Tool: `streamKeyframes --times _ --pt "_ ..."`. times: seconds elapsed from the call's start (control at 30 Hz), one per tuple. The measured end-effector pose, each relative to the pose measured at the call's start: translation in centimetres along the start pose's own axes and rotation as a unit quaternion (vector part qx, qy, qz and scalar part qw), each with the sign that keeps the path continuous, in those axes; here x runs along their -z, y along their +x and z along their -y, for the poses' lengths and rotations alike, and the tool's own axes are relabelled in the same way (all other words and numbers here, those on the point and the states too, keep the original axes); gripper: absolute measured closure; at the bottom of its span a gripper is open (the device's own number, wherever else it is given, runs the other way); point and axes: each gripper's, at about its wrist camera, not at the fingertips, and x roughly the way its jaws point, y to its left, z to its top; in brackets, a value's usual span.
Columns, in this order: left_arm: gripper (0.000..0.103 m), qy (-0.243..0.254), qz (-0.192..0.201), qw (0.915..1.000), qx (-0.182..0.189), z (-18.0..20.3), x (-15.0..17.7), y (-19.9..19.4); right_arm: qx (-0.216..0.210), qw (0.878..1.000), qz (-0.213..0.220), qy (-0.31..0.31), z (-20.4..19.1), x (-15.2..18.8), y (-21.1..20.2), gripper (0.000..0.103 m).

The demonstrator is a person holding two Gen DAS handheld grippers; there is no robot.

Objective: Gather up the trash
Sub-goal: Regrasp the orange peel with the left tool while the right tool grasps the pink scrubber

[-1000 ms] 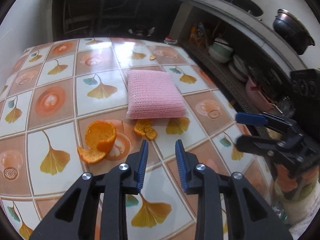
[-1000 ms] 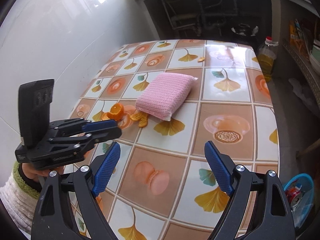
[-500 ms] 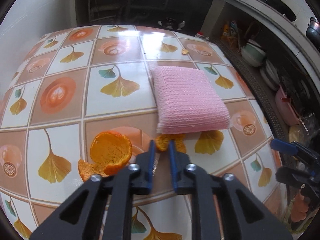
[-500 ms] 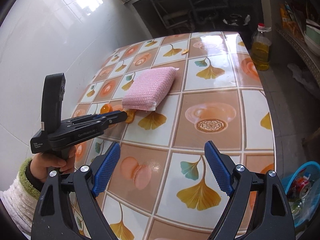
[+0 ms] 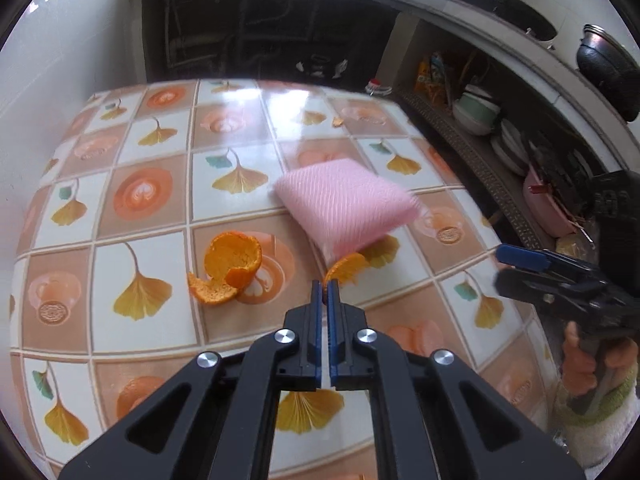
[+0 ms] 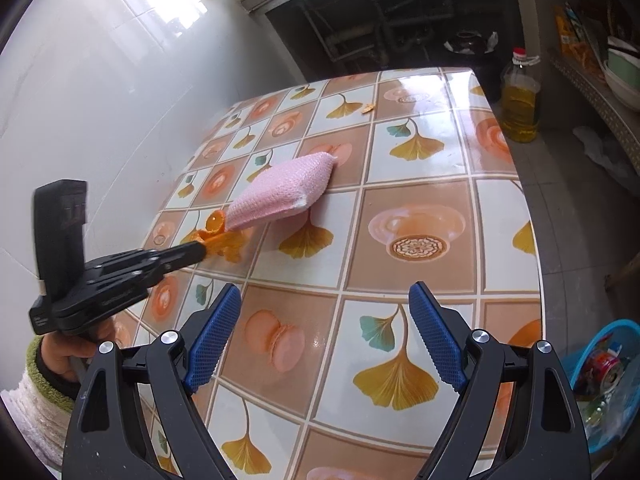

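My left gripper is shut on a small piece of orange peel, held just above the tiled table. The right wrist view shows the same gripper with the piece at its tip. A pink sponge lies just behind, its near corner over the piece. Left of my fingers sits a cup-shaped orange peel with a torn strip. A tiny peel scrap lies far back. My right gripper hangs open and empty over the table's near right part.
A white wall runs along the table's left side. On the floor to the right stand a blue basket with cans and wrappers and an oil bottle. Shelves with bowls line the right.
My left gripper went from open to shut on the small peel piece by the sponge and lifted it a little. The sponge shifted and turned. My right gripper stayed open.
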Motion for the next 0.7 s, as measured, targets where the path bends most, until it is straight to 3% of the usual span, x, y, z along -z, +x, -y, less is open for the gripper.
streamKeyframes --times 0.13,0.27,0.43,0.53,0.67,0.7 --pt "0.101 -0.008 0.034 0.9994 0.003 -0.9 -0.6 -3.2 0.001 1.0 0.0 0.0 0.0 -0.1 0.0 0.022" --pt "0.101 -0.039 0.044 0.9982 -0.002 -3.4 -1.7 -3.7 -0.001 1.0 0.0 0.001 0.1 -0.2 0.1 0.022" --pt "0.101 -0.099 0.009 0.995 0.011 -6.9 -1.7 -0.1 0.001 1.0 -0.004 0.0 0.1 -0.1 0.3 0.022" --pt "0.101 -0.127 -0.026 0.9907 0.04 -8.1 -0.8 2.1 0.006 1.0 -0.006 0.001 0.4 -0.1 0.4 0.022" --pt "0.1 -0.133 -0.033 0.9896 0.044 -8.3 -0.1 2.2 0.013 1.0 -0.009 -0.003 0.5 -0.6 0.6 0.022" --pt "0.095 -0.138 -0.03 0.9888 0.049 -8.4 -0.1 1.9 0.014 1.0 -0.009 -0.005 0.4 -0.7 0.6 0.022"
